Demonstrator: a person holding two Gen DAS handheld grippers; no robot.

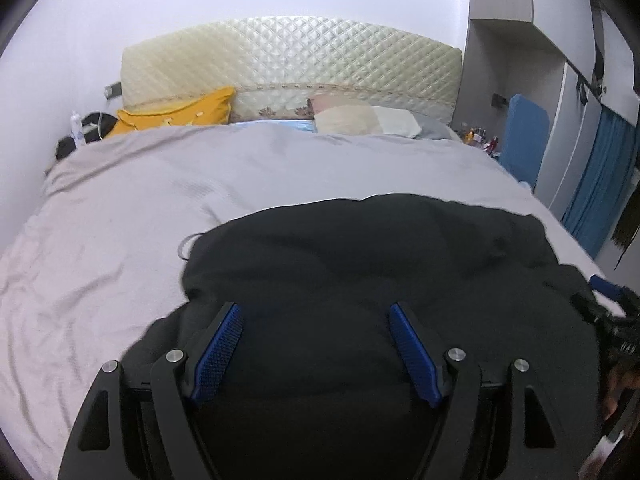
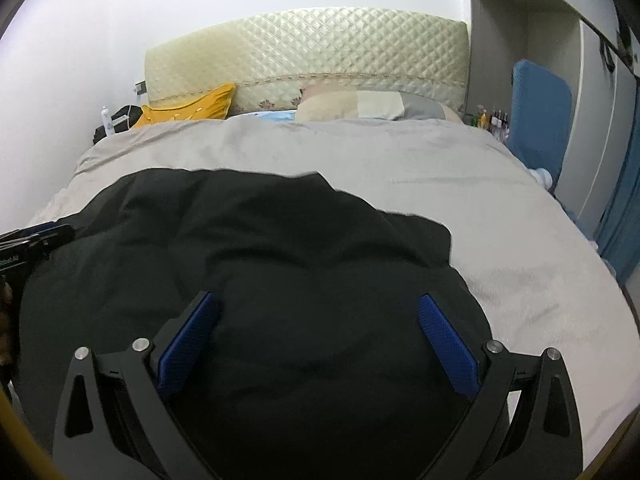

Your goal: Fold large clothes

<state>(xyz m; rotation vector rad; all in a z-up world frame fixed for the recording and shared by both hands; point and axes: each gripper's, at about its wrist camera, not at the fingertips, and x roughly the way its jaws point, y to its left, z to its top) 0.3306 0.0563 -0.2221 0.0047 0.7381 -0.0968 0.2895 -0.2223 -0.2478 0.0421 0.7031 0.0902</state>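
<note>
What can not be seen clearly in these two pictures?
- Black garment: near part, both views, hidden behind hand-held gripper frames and cut by the bottom edge; type unclear.
- Small bottles beside the bed, right wrist view: too small to identify.
- Left hand-held gripper, right wrist view: cut by the left edge.

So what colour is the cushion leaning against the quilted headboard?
Mustard yellow cushion, clearest in the left wrist view.
</note>
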